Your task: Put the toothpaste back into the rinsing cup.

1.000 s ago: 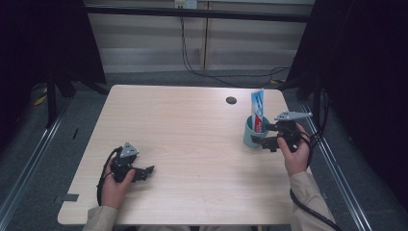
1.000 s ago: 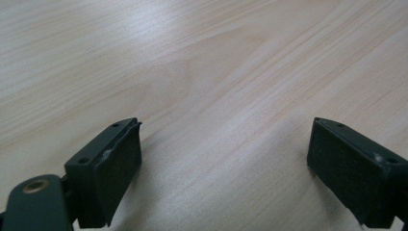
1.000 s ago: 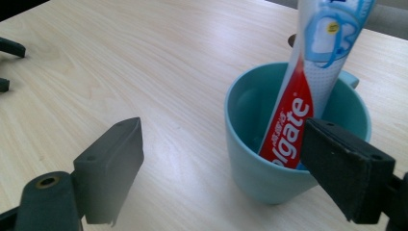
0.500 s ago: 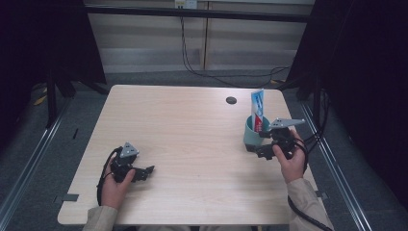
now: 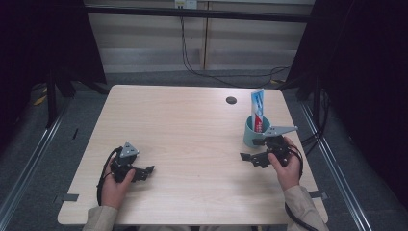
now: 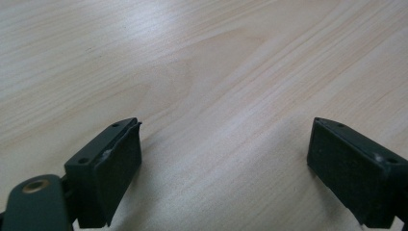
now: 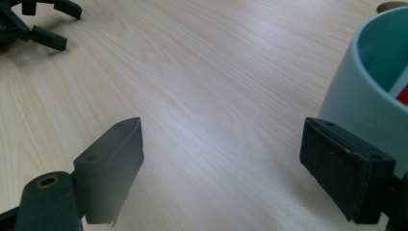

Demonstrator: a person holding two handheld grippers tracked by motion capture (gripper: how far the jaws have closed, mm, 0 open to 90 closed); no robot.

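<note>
A pale teal cup (image 5: 251,136) stands at the table's right side with a red, white and blue toothpaste tube (image 5: 258,109) upright in it. My right gripper (image 5: 251,149) is open just in front of the cup, low over the table, holding nothing. In the right gripper view its jaws (image 7: 221,122) stand wide apart, with the cup's wall (image 7: 353,98) beside the right jaw and a bit of the tube (image 7: 401,89) inside. My left gripper (image 5: 144,172) rests open at the front left. Bare wood lies between its jaws (image 6: 226,122).
A small dark round grommet (image 5: 231,100) sits near the far edge, behind the cup. The wooden table (image 5: 192,130) stretches broad between the two grippers. The left gripper (image 7: 33,24) shows far off in the right gripper view. Dark floor and rails surround the table.
My right gripper has come away from the cup's rim, moving down and toward the person's side. It now sits low by the cup's front. The left gripper has not moved.
</note>
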